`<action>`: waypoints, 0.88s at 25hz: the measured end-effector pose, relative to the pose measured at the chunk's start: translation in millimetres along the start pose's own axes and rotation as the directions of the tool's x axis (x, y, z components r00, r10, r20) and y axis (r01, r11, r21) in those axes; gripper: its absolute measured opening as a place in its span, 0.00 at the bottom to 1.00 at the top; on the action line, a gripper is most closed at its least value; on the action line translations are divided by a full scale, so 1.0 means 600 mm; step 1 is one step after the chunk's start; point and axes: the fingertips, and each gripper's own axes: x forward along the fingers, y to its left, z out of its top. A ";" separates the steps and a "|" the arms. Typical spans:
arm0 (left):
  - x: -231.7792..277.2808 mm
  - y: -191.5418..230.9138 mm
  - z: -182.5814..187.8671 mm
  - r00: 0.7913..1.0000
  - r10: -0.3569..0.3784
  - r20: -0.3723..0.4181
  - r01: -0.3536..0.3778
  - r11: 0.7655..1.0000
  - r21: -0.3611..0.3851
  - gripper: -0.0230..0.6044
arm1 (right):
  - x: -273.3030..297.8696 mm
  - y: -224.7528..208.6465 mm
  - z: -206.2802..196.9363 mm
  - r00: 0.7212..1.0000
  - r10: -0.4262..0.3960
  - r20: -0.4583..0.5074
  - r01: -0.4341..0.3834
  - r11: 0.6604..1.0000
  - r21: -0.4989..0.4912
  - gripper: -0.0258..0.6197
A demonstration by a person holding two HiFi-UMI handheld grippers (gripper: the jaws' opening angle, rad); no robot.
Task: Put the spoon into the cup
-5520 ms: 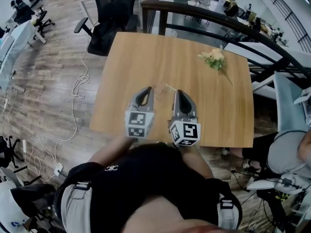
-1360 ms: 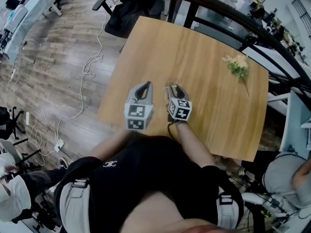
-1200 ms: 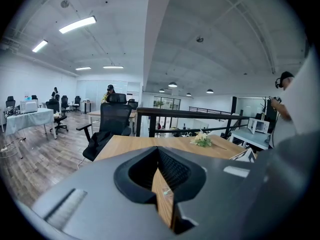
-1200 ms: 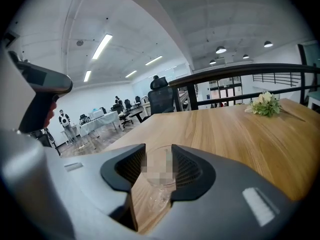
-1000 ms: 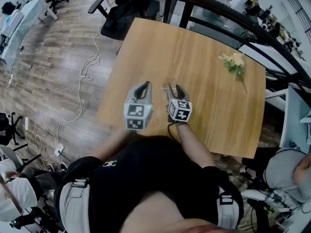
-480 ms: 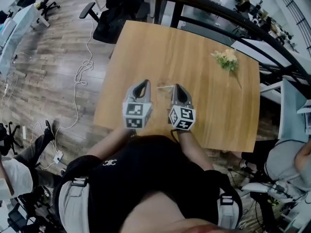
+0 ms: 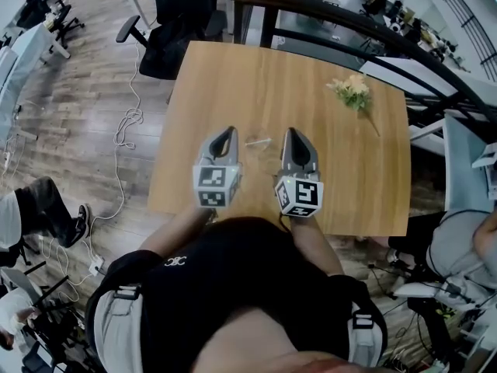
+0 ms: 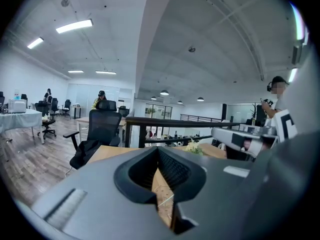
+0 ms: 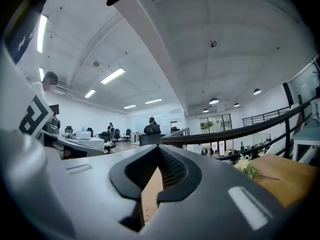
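The right gripper [image 9: 160,150] has its fingers [image 9: 176,170] pressed together at the tips, with nothing between them; only bare wood shows through the gap behind the tips. The left gripper [image 8: 159,150] is likewise closed and empty, its ribbed fingers [image 8: 175,170] meeting at the front. In the head view both grippers are held above the tabletop [image 7: 233,76], side by side and pointing away from the person, the left gripper [image 7: 227,132] and the right gripper [image 7: 293,133] apart from each other. The spoon [image 7: 258,141] lies flat on the wood in the space between the two sets of fingertips, touched by neither. Farther off, toward the far right corner of the tabletop, lies a flower sprig [image 7: 353,92], well apart from the spoon. Beyond the far edge stand a black office chair [image 7: 182,14] and a dark railing [image 7: 349,26].
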 end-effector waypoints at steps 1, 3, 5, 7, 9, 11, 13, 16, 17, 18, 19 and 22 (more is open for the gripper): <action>0.001 0.000 0.001 1.000 -0.003 0.001 0.003 1.000 0.000 0.06 | -0.006 -0.004 0.012 1.000 -0.012 0.023 0.012 1.000 -0.006 0.04; 0.003 -0.001 0.001 1.000 -0.009 0.001 0.009 1.000 0.003 0.06 | -0.016 -0.014 0.025 0.998 -0.033 0.053 0.034 0.999 -0.012 0.04; 0.005 0.000 0.000 1.000 -0.013 0.000 0.013 1.000 0.008 0.06 | -0.020 -0.022 0.025 0.998 -0.039 0.056 0.040 0.999 -0.010 0.04; 0.008 -0.002 0.004 1.000 -0.017 0.004 0.017 1.000 0.010 0.06 | -0.021 -0.027 0.018 0.998 -0.034 0.046 0.034 0.999 0.001 0.04; 0.012 -0.005 0.006 1.000 -0.024 0.005 0.024 1.000 0.011 0.06 | -0.020 -0.034 0.011 0.999 -0.037 0.035 0.037 0.999 0.017 0.04; 0.013 -0.011 0.009 0.999 -0.031 0.007 0.031 0.999 0.012 0.06 | -0.019 -0.038 0.006 0.999 -0.046 0.028 0.046 0.999 0.024 0.04; 0.013 -0.016 0.016 0.999 -0.038 0.013 0.037 0.999 0.019 0.06 | -0.018 -0.039 0.003 0.998 -0.052 0.024 0.051 0.998 0.025 0.04; 0.012 -0.017 0.019 0.999 -0.043 0.017 0.042 0.999 0.032 0.06 | -0.015 -0.038 0.005 0.998 -0.056 0.026 0.055 0.998 0.025 0.04; 0.012 -0.016 0.018 0.999 -0.043 0.014 0.042 0.999 0.035 0.06 | -0.015 -0.038 0.007 0.998 -0.056 0.025 0.056 0.998 0.026 0.04; 0.011 -0.014 0.016 0.999 -0.041 0.009 0.041 0.999 0.035 0.06 | -0.015 -0.038 0.007 0.998 -0.056 0.024 0.056 0.998 0.027 0.04; 0.011 -0.013 0.014 0.999 -0.039 0.004 0.039 0.999 0.035 0.06 | -0.015 -0.037 0.008 0.998 -0.056 0.023 0.055 0.998 0.028 0.04; 0.011 -0.014 0.012 0.999 -0.038 0.000 0.038 0.999 0.032 0.06 | -0.015 -0.037 0.005 0.999 -0.051 0.017 0.050 0.998 0.034 0.04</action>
